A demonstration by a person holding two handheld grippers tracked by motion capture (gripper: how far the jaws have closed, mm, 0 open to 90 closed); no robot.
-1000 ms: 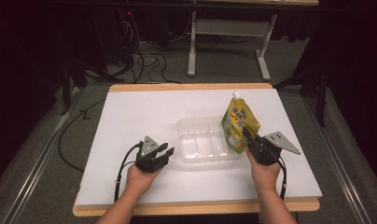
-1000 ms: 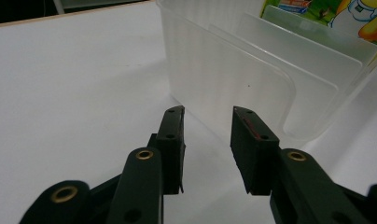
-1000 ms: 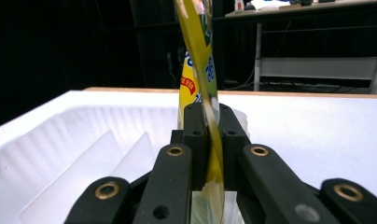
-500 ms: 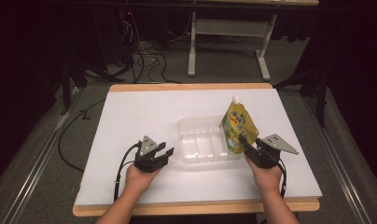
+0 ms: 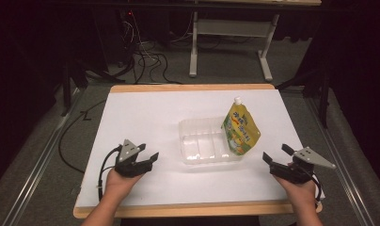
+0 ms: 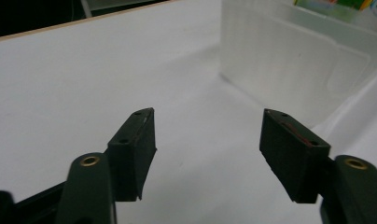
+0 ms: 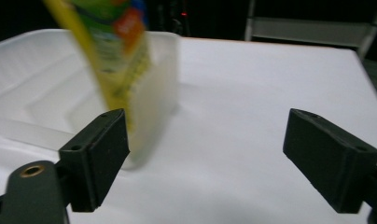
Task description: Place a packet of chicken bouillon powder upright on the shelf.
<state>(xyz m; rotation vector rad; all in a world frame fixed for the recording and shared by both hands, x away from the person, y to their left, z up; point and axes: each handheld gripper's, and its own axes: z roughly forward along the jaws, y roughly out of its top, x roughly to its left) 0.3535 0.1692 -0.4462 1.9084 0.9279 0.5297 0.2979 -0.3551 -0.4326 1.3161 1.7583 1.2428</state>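
A yellow spouted drink pouch [image 5: 241, 128] stands upright in the right end of a clear plastic tray [image 5: 202, 141] at the middle of the white table. In the right gripper view the pouch [image 7: 107, 51] leans against the tray's wall [image 7: 161, 74], just beyond the left jaw. My right gripper [image 5: 278, 155] is open and empty, to the right of the tray and clear of the pouch. My left gripper [image 5: 148, 151] rests open and empty on the table, left of the tray [image 6: 294, 60].
The white tabletop [image 5: 146, 113] has a wooden edge [image 5: 193, 209] along the front. Behind the table on the floor lie cables [image 5: 146, 61] and a white stand frame [image 5: 230, 47].
My right gripper has let go of the pouch, opened, and drawn back to the right and toward the front edge. The pouch now stands in the tray. The left gripper has stayed put.
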